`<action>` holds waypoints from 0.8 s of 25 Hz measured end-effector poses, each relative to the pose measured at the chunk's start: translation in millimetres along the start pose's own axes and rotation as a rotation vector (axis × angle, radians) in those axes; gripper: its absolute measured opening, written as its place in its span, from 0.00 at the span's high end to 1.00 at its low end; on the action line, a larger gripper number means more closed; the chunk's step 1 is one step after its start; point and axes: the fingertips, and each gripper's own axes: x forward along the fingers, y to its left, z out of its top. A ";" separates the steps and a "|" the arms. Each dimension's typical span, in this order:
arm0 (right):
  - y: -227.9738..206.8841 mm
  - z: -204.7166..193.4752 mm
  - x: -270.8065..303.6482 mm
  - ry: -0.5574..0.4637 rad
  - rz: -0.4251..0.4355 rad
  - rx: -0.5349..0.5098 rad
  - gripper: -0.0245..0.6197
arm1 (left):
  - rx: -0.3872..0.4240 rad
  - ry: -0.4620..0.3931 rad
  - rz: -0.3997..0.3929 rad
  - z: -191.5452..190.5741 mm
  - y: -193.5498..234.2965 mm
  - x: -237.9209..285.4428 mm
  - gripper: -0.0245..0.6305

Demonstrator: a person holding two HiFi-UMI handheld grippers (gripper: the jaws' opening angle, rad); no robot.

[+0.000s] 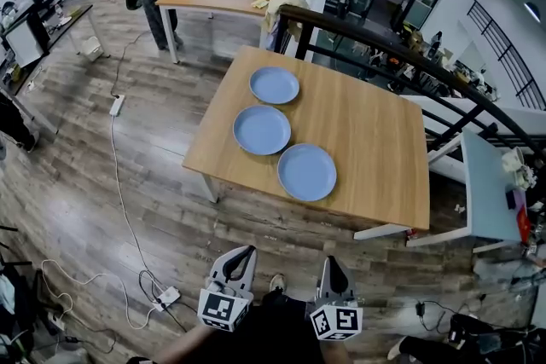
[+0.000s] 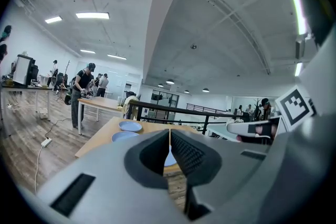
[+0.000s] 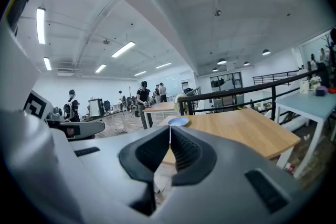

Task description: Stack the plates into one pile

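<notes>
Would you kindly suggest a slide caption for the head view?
Three blue plates lie unstacked on the wooden table; left gripper and right gripper, both shut, hover before it.

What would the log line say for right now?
plates: three blue, unstacked on table | left claw: shut, empty | right claw: shut, empty | stack: not started

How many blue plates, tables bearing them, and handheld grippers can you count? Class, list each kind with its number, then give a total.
Blue plates: 3
Wooden table bearing them: 1
Grippers, the left gripper and the right gripper: 2
Total: 6
</notes>
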 end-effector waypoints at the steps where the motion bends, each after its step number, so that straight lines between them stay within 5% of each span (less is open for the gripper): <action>1: 3.1 -0.9 -0.6 -0.001 -0.007 0.001 0.91 | 0.000 0.001 -0.007 0.8 2.0 -2.1 0.92; 20: 10.6 -4.5 17.6 0.013 -0.053 -0.011 0.91 | -0.031 0.034 -0.048 -9.6 25.1 12.3 0.92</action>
